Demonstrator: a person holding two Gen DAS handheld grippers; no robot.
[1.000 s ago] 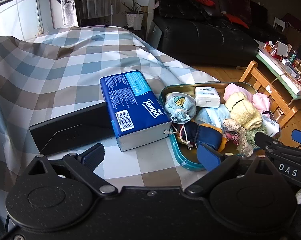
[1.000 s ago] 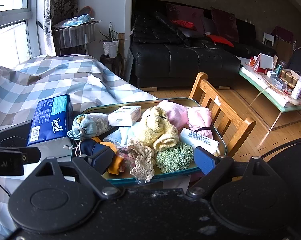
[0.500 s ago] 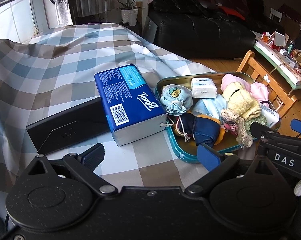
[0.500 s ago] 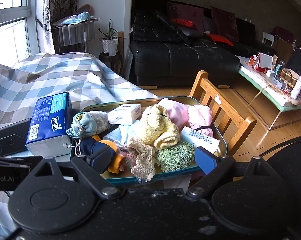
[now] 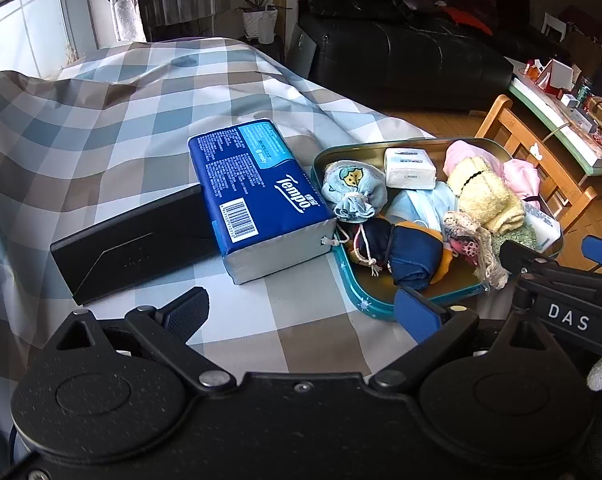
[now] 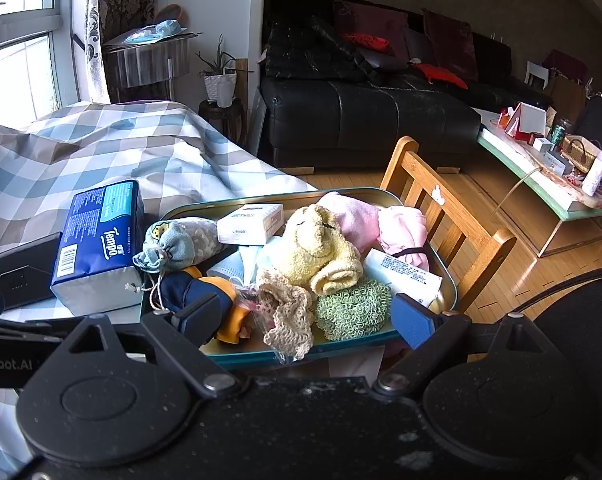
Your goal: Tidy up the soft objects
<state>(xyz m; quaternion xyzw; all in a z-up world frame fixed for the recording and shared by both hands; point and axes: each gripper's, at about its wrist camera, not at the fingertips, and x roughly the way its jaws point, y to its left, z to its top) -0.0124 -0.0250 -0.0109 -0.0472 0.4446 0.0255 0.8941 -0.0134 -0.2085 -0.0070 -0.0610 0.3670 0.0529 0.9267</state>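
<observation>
most soft items are already sitting in the tin tray (image 6: 447,276), while the tissue pack (image 5: 257,196) is lying outside, both grippers (image 5: 301,314) (image 6: 301,320) gaping wide, empty.

Tissue pack (image 5: 257,196) (blue) touches tray (image 5: 365,302).

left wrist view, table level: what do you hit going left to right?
black box → blue tissue pack → pale blue drawstring pouch → small white packet → yellow towel roll → wooden chair
</observation>
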